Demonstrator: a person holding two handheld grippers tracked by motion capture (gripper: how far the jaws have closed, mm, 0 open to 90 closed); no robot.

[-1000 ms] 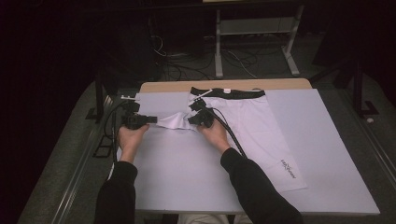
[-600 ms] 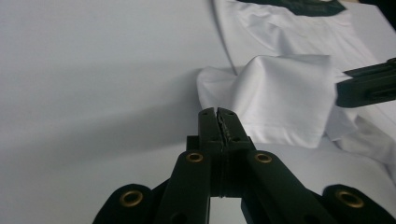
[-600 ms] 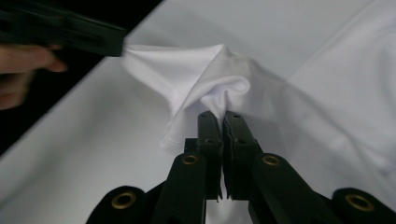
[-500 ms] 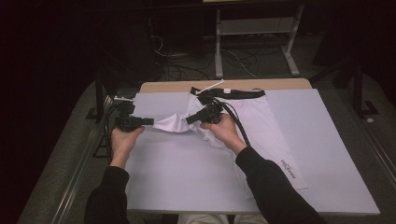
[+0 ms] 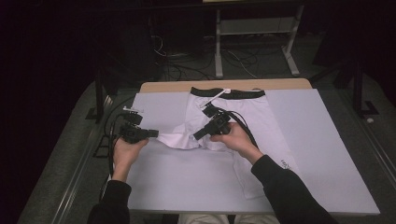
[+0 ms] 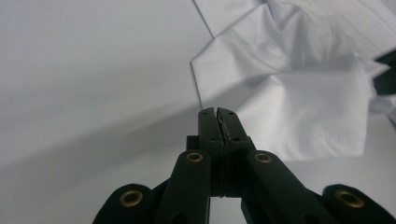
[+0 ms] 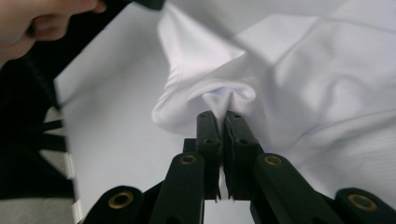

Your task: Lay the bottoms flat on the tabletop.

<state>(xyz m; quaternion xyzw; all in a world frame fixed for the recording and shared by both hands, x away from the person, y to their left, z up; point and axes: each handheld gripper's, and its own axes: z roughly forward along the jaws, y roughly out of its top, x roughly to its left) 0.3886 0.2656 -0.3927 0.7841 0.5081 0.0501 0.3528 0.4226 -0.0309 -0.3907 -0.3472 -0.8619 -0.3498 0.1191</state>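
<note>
The white shorts (image 5: 233,121) lie on the desk (image 5: 327,154), black waistband (image 5: 229,93) at its far edge. The right gripper (image 7: 218,114) pinches a fold of one leg; the left gripper (image 6: 218,112), jaws together, grips its hem. Folding appears underway; next, carry the leg across toward the waistband

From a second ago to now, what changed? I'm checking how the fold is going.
The right gripper, shut on the white shorts, lifted its pinch of cloth and carried it toward the black waistband. The left gripper, shut on the leg's edge, drew out toward the table's left side. The shorts' right leg stayed flat on the table.
</note>
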